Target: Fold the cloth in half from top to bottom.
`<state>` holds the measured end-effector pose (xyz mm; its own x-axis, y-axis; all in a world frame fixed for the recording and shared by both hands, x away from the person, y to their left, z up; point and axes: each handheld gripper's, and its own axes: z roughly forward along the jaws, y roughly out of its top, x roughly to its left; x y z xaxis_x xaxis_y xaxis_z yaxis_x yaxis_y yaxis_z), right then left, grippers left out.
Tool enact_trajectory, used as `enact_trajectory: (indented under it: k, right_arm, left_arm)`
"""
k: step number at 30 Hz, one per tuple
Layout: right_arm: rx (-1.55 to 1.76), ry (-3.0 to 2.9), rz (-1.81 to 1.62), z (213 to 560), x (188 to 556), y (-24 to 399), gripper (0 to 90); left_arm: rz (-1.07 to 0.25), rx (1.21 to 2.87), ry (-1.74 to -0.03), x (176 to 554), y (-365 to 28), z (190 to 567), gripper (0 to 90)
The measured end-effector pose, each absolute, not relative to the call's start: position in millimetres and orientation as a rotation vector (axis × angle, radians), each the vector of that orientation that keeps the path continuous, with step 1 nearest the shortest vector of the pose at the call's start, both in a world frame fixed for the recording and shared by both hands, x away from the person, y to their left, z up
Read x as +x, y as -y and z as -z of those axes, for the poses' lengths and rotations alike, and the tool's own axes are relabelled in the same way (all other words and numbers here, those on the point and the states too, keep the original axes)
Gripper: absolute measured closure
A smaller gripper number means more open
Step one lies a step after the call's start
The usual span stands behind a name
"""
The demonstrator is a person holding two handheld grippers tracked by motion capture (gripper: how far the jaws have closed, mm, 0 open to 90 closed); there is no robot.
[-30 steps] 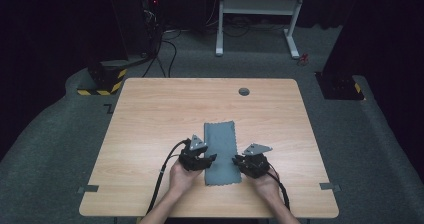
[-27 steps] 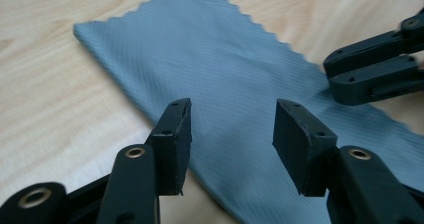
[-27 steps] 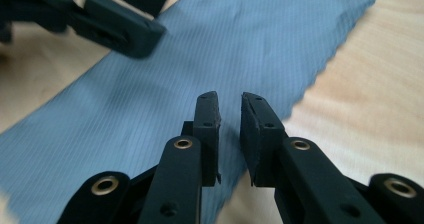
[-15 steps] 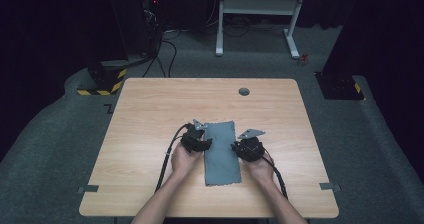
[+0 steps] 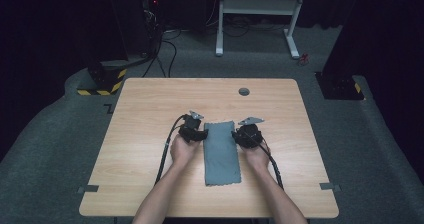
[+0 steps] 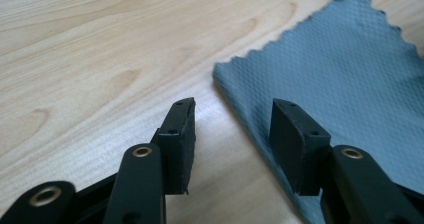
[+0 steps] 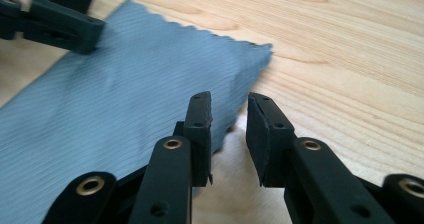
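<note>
The long grey pinked-edge cloth (image 5: 221,153) is lying on the light wooden table (image 5: 140,114), long axis running away from the person; the left gripper (image 5: 197,134) and right gripper (image 5: 239,134), jaws apart and empty, are flanking its far corners, left closing, right opening

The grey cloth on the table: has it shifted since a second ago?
No. The grey cloth lies at the same spot below the round table grommet. The two tongs have moved up along its sides instead.
</note>
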<state>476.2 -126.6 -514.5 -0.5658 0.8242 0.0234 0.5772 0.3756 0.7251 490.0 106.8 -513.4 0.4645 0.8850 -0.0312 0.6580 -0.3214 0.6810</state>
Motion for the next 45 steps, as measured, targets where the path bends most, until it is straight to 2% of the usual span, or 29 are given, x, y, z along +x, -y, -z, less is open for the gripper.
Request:
enact_trajectory:
  k: [16,22,24,28,30,39,45]
  right_arm:
    - [1.301,-2.277,-0.96,517,512,111,70.9]
    - [1.305,-2.307,-0.906,513,522,106,71.1]
    - [1.301,-2.297,-0.918,515,523,106,74.0]
    - [1.321,-2.315,-0.952,515,525,109,85.9]
    - [1.322,-2.323,-0.952,514,525,109,88.1]
    - [1.261,-2.29,-0.973,498,517,111,89.5]
    - [1.259,-2.269,-1.027,485,516,119,89.6]
  left_arm:
    - [-0.478,2.093,-1.298,503,-103,512,62.3]
    - [-0.468,2.099,-1.279,503,-101,512,70.5]
    - [-0.454,2.095,-1.277,503,-101,512,74.1]
    - [-0.382,2.061,-1.285,505,-103,512,84.4]
    - [-0.342,2.039,-1.295,507,-105,513,88.1]
    - [-0.334,2.01,-1.247,509,-111,507,89.5]
    - [-0.348,1.975,-1.2,516,-111,487,89.6]
